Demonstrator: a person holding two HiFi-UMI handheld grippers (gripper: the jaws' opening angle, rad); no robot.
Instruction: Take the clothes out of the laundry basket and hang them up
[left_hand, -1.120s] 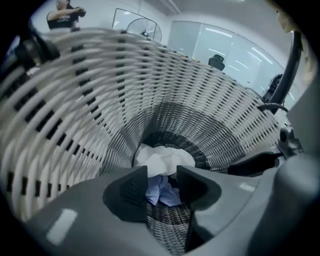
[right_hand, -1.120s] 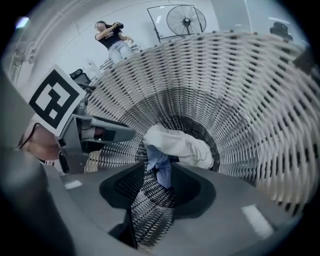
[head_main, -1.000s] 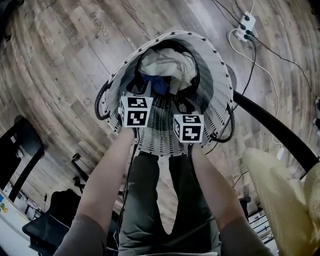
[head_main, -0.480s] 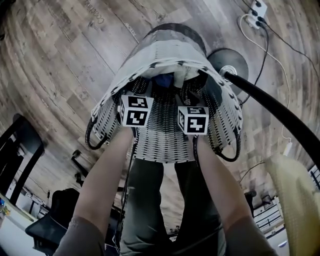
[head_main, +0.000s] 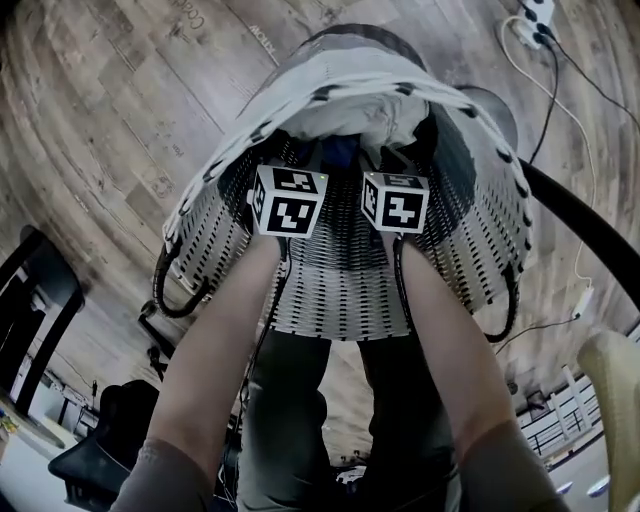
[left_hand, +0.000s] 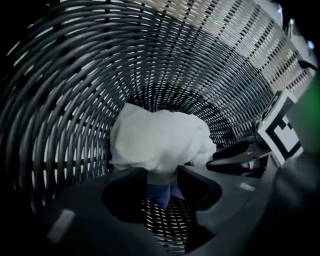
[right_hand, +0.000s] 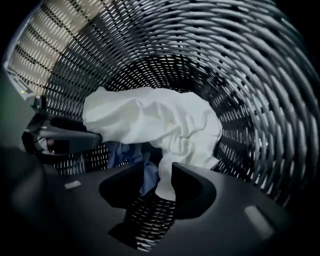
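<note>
Clothes: a crumpled white garment (left_hand: 160, 140) lay deep inside the laundry basket (head_main: 340, 290), with a blue garment (right_hand: 122, 152) tucked partly beneath it.
Basket: woven and tall, it stood on the wooden floor (head_main: 100, 120) right in front of your legs, and its slatted wall filled both gripper views.
Left gripper: you had your left gripper (left_hand: 161, 175) inside the basket, pointed down at the pile. Its jaws stood apart. A tail of white cloth and a tip of blue showed in the gap between them, but the jaws were not clamped on it.
Right gripper: your right gripper (right_hand: 159, 172) was also inside the basket, aimed at the same pile. Its jaws were open, though they had just closed a little. A hanging fold of the white garment lay in the gap against one jaw, with blue cloth beside it, and nothing was pinched.
Spacing: you held the two grippers side by side, near each other but apart, so each one showed at the edge of the other's view.
Marker cubes: the left cube (head_main: 290, 200) and the right cube (head_main: 397, 200) sat level with the basket's near rim.
Forearms: your left forearm (head_main: 225, 350) and right forearm (head_main: 440, 350) reached down over the near wall.
Surroundings: a power strip (head_main: 535, 15) with trailing cables lay on the floor beyond the basket, and a black pole (head_main: 590, 230) slanted past its right side.
</note>
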